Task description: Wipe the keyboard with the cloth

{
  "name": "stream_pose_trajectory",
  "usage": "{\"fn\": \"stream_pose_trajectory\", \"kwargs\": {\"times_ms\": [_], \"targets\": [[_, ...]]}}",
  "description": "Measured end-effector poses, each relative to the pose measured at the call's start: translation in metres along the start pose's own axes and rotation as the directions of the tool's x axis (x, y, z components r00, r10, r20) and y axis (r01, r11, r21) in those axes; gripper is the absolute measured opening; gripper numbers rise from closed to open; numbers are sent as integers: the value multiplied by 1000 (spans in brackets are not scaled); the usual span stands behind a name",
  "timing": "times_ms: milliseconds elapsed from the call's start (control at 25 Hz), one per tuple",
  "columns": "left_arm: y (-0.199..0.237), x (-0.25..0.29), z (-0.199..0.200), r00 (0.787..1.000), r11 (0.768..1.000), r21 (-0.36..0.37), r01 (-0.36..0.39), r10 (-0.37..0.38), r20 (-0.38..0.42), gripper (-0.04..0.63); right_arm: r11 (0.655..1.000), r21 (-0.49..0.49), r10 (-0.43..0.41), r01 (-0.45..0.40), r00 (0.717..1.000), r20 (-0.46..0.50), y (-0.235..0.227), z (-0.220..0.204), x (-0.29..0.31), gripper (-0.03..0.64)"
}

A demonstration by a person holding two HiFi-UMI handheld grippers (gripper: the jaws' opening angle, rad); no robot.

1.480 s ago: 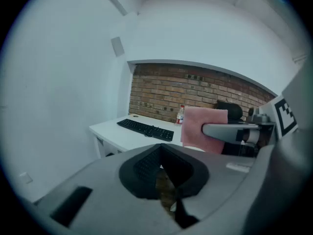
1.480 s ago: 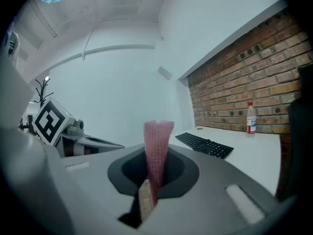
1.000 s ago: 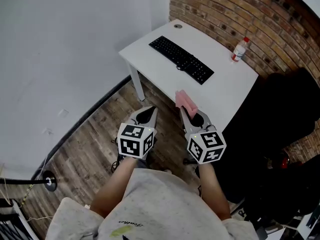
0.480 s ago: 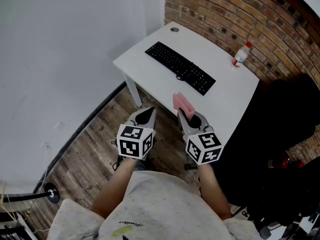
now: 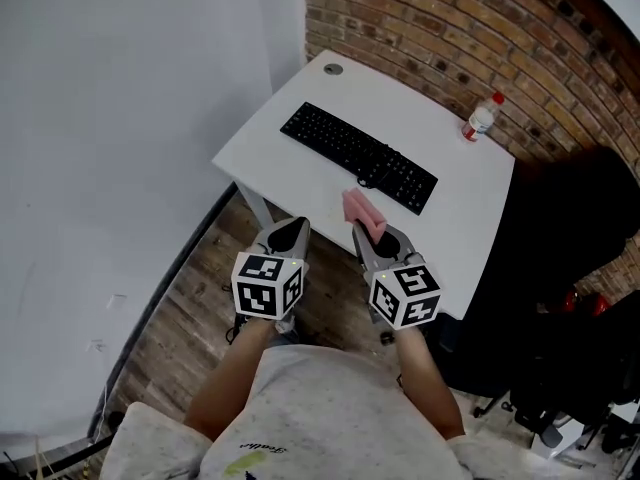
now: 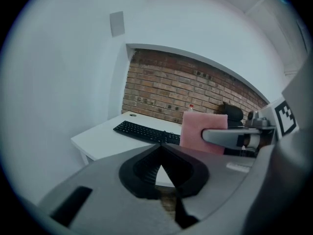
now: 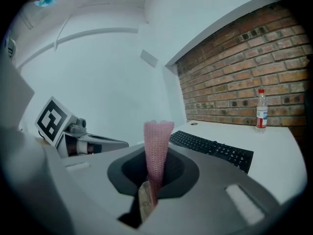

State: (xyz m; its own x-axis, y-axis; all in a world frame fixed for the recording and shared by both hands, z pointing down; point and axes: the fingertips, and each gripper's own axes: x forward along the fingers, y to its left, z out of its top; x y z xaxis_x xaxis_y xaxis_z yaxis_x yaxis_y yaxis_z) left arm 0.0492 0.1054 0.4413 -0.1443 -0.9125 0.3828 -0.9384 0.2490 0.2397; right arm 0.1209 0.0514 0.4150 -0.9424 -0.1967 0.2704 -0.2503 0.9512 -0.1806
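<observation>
A black keyboard [image 5: 357, 154] lies across the middle of the white desk [image 5: 300, 178]; it also shows in the left gripper view as the keyboard [image 6: 145, 131] and in the right gripper view as the keyboard [image 7: 212, 149]. My right gripper [image 5: 366, 230] is shut on a folded pink cloth [image 5: 361, 209], which stands up between the jaws as the cloth [image 7: 157, 148]. It hangs short of the desk's near edge. My left gripper [image 5: 288, 232] is shut with nothing in it, beside the right one. The pink cloth [image 6: 203, 132] shows from the left gripper too.
A plastic water bottle [image 5: 479, 117] stands at the desk's far right by the brick wall [image 5: 480, 38]. A round cable hole [image 5: 333, 68] sits at the far left corner. A black chair [image 5: 560, 268] stands right of the desk. Wooden floor [image 5: 190, 308] lies below me.
The desk and keyboard have shifted closer and more central in the head view. Both grippers keep their pose, and the right one still holds the cloth.
</observation>
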Motion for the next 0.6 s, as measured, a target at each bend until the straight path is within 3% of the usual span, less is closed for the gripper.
{"fn": "stream_pose_trajectory", "kwargs": {"times_ms": [600], "targets": [[119,28,39,996,996,-2,88,-88,-22,-3,995,47,-85,86,996,-23,26,28,125,25]]}}
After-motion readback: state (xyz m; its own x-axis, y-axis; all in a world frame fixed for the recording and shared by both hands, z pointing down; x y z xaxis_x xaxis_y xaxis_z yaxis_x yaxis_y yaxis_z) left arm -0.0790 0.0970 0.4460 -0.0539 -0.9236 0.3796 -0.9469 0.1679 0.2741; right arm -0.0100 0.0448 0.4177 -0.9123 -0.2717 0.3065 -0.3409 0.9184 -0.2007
